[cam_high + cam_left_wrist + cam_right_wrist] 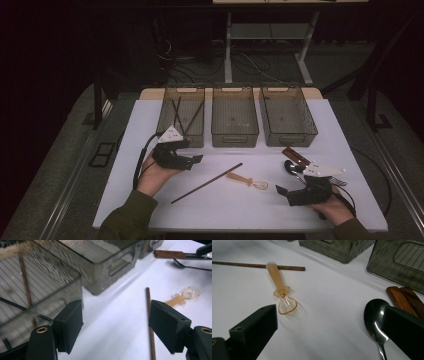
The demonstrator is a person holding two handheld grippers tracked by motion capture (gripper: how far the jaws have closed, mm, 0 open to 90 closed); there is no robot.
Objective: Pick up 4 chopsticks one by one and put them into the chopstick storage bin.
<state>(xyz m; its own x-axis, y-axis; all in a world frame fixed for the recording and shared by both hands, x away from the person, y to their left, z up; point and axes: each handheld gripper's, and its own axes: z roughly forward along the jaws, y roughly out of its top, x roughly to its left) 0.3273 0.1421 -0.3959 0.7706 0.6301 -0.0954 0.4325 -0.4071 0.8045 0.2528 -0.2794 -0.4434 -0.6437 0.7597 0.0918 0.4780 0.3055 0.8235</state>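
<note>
My left gripper (191, 152) is open and empty just in front of the left clear bin (181, 116), which holds several dark chopsticks (25, 282). A brown chopstick (206, 183) lies slantwise on the white table; in the left gripper view the chopstick (148, 296) runs beside the right jaw. A small orange plastic spoon (246, 180) lies right of the stick's far end. My right gripper (295, 185) stands open near the front right, empty. Between its jaws, farther off, lies the orange spoon (279, 280). A metal spoon (374, 315) lies by its right jaw.
Two more clear bins, middle (234, 116) and right (287, 115), stand empty at the back. Wooden-handled cutlery (295, 155) lies in front of the right bin, and a fork (338, 181) lies right of my right gripper. The white table's (240, 212) front edge is close to both hands.
</note>
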